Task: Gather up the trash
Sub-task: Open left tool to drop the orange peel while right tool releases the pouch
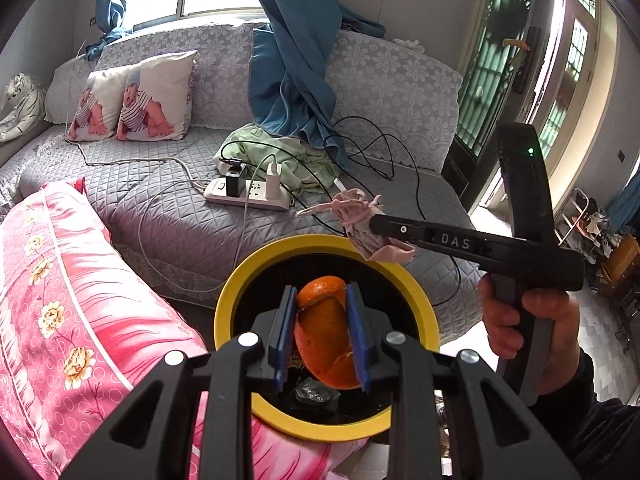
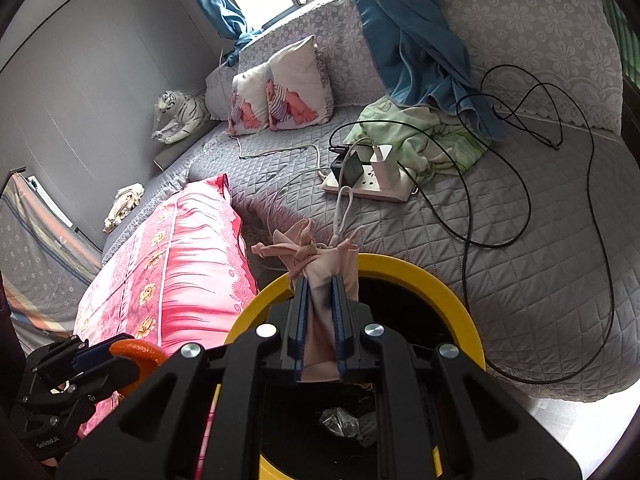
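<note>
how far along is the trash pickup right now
Done: crumpled clear wrappers already lie in the yellow bin. In hand: left gripper holds orange peel over it; right gripper clamps a pink bag. Left: release both.

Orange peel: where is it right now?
The orange peel is clamped in the left gripper, directly above the yellow bin opening, beside the pink quilt.

We hold the left hand-held gripper point(image 1: 322, 334) and the right hand-held gripper point(image 2: 320, 328) side by side, both clamped.
</note>
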`<action>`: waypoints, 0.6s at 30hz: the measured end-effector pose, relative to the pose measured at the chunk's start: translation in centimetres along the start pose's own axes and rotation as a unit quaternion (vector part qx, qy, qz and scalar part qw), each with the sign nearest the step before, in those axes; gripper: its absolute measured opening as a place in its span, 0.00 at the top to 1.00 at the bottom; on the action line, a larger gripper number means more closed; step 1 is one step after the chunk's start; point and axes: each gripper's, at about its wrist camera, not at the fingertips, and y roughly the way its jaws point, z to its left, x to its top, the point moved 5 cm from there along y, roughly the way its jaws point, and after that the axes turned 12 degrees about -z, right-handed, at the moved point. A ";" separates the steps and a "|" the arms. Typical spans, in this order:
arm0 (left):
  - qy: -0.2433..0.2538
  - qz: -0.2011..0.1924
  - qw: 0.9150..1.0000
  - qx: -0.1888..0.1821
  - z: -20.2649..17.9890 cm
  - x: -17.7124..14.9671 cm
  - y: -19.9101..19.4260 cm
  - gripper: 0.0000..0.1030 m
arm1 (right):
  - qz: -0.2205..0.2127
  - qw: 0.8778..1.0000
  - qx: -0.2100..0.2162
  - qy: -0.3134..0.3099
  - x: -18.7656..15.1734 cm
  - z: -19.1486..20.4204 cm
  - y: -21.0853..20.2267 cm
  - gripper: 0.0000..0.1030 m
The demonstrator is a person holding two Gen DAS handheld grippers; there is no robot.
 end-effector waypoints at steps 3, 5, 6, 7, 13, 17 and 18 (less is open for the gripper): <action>-0.002 0.003 1.000 0.004 0.1 -0.2 0.5 0.75 | 0.000 1.000 -0.007 0.004 0.0 -0.4 0.0 0.83; -0.014 0.003 1.000 0.003 0.4 -0.2 0.7 0.61 | -0.004 1.000 -0.013 0.013 0.0 -0.9 -0.1 0.78; -0.019 -0.001 1.000 0.010 0.8 -0.2 0.6 0.47 | -0.005 1.000 -0.016 0.018 0.2 -1.2 -0.1 0.78; -0.023 -0.006 1.000 0.015 1.0 -0.1 0.5 0.45 | -0.007 1.000 -0.020 0.021 0.3 -1.4 -0.1 0.78; -0.041 -0.022 0.998 0.038 3.3 0.6 -0.9 0.44 | -0.021 0.999 -0.022 0.026 1.0 -1.8 -1.0 0.76; -0.052 -0.042 0.995 0.069 5.8 1.1 -3.3 0.44 | -0.022 1.000 0.000 0.009 1.0 -0.1 -1.3 0.76; -0.055 -0.046 0.994 0.079 6.7 1.0 -4.1 0.44 | -0.019 1.000 0.008 0.002 0.9 0.6 -1.1 0.76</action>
